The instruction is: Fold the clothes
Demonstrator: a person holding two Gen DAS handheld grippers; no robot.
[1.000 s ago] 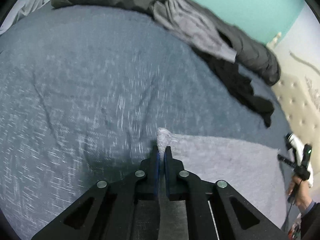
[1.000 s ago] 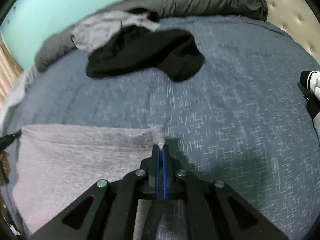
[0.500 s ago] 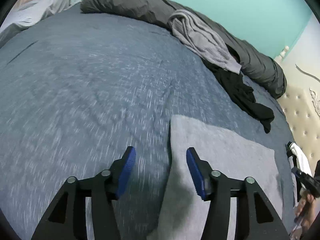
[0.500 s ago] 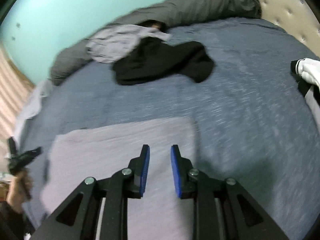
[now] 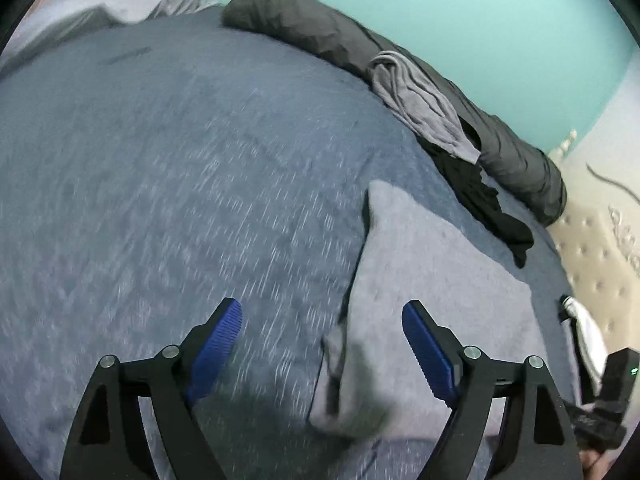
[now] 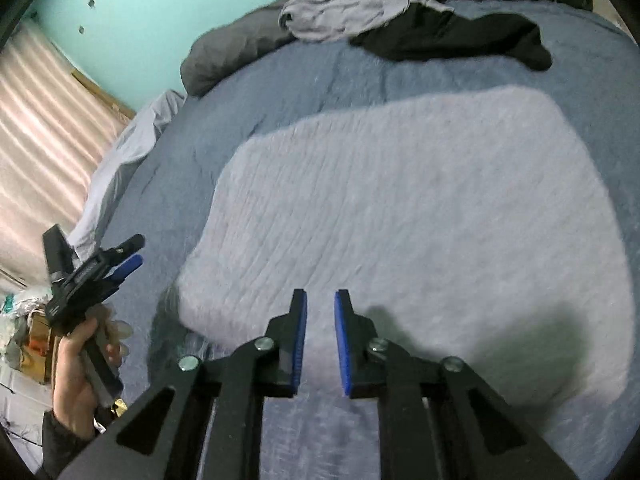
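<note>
Both grippers' fingers (image 6: 301, 332) hover apart above the grey cloth (image 6: 420, 208).

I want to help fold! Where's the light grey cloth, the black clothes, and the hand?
light grey cloth (image 6: 400, 216), right wrist view, its flat middle.
black clothes (image 6: 460, 36), right wrist view, middle of the heap.
left hand (image 6: 80, 364), right wrist view, palm around the handle.

The blue bedspread (image 5: 168, 184) lies bare and open to the left of the light grey cloth (image 6: 408, 216), with plenty of room to pass. Along the far edge, a rolled dark duvet (image 5: 320, 28), a crumpled grey garment (image 6: 344, 8) and a black garment (image 6: 460, 36) crowd the way.
</note>
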